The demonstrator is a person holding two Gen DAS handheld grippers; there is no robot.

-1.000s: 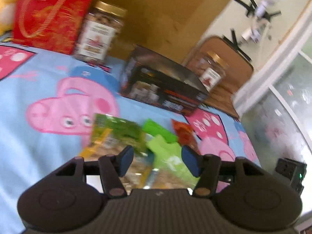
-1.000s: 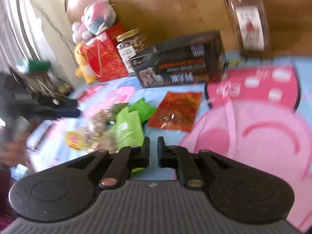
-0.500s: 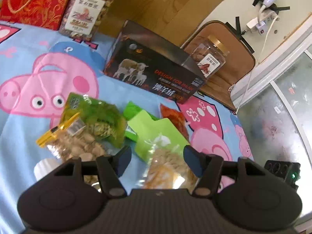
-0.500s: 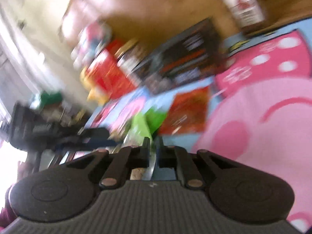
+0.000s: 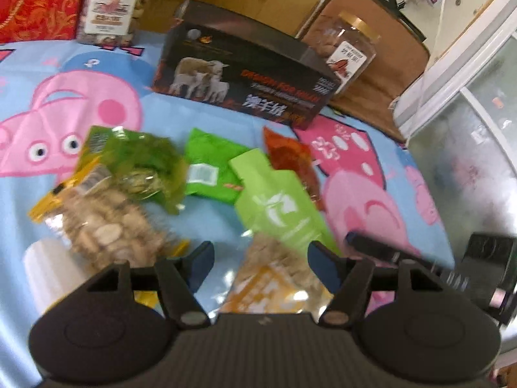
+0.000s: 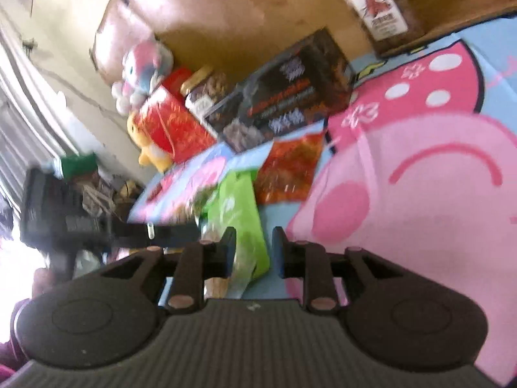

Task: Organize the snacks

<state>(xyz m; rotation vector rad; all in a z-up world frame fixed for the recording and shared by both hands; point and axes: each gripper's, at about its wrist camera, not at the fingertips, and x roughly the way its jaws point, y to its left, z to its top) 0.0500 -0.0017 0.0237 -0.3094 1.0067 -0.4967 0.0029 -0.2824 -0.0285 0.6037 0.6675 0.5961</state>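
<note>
Lime snack bag [image 5: 281,207] lying lengthwise away, between parted right tongs [image 6: 253,249]

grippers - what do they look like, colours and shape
Both the left gripper and right gripper look alike: a black ribbed body, two round black discs, and angular black link arms with copper-coloured pivot pins. The fingers carry blue pads. No cables or sleeves show.

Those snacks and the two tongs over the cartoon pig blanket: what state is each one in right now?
Left tongs: open, holding nothing.
Right tongs: open, straddling the bright green snack pouch.
Bright green snack pouch: lying flat, not gripped.
Red-orange foil packet: lying flat.
Long black cardboard box: closed, lying on its long side.
Clear gold-lidded jar: lid on, tilted.
Clear bag of pale round snacks: clipped shut with a yellow clip.
</note>
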